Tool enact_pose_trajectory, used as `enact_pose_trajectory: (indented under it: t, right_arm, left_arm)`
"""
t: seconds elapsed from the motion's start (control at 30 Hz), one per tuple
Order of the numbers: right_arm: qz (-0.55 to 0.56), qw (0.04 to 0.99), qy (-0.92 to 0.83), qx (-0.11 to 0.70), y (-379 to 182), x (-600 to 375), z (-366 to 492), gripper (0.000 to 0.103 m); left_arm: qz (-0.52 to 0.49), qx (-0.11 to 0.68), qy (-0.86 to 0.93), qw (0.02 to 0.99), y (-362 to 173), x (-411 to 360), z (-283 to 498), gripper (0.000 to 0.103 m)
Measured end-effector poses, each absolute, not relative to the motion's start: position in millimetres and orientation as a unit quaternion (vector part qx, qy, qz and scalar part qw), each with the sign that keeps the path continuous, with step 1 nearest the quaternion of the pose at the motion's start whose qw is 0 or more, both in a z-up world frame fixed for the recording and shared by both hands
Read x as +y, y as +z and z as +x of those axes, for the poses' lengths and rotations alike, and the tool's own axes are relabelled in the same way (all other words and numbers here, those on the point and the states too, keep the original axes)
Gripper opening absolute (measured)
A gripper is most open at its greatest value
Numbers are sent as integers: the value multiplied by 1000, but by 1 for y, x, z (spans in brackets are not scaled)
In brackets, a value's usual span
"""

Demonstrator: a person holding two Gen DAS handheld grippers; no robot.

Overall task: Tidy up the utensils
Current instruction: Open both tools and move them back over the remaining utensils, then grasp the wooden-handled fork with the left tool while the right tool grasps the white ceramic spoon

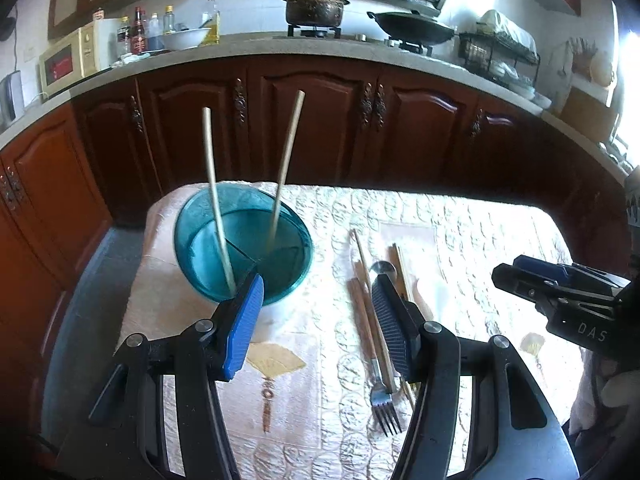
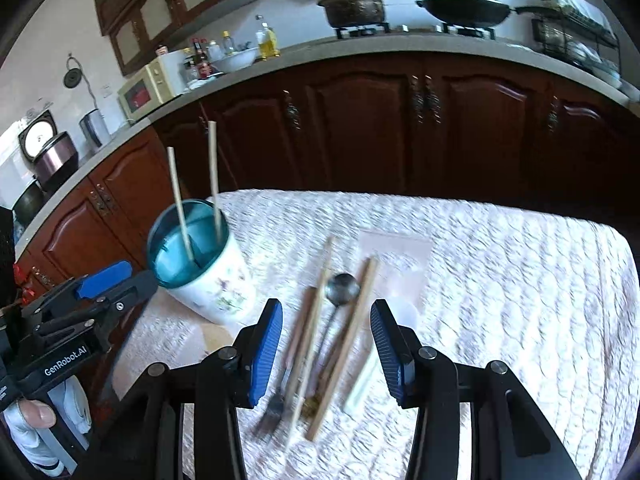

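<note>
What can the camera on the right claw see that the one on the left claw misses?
Only the right wrist view shows the holder's white flowered outside, a rice cooker on the counter, and a pale flat utensil lying beside the pile. Only the left wrist view looks straight down into the holder, showing the divider inside it. Both show two light chopsticks standing in the holder, the fork, spoon and wooden chopsticks lying on the white tablecloth, the stove pot, and the other claw, open, at the frame edge.
</note>
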State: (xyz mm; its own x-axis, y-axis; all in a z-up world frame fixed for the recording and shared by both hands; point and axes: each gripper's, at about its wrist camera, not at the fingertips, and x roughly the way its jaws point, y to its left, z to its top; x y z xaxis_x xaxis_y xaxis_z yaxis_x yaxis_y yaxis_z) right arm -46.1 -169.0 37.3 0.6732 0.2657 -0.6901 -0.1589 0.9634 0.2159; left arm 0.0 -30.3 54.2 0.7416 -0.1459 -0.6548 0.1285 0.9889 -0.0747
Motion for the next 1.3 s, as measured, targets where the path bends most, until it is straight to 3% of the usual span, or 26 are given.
enact_pose_trajectory:
  t: [0.5, 0.77, 1.03, 1.3]
  right_arm:
    - [89, 902, 89, 413, 11, -196, -51, 45]
    - [115, 879, 93, 454, -24, -199, -32, 45]
    - [144, 851, 94, 497, -69, -203, -4, 43]
    - [189, 834, 79, 512, -100, -219, 30, 43]
  left_arm:
    - [-17, 385, -96, 918, 33, -49, 7, 56]
    - [-68, 435, -124, 889, 1, -41, 17, 56]
    - [-80, 461, -149, 871, -32, -52, 30, 33]
    - [-80, 497, -146, 852, -72, -68, 64, 28]
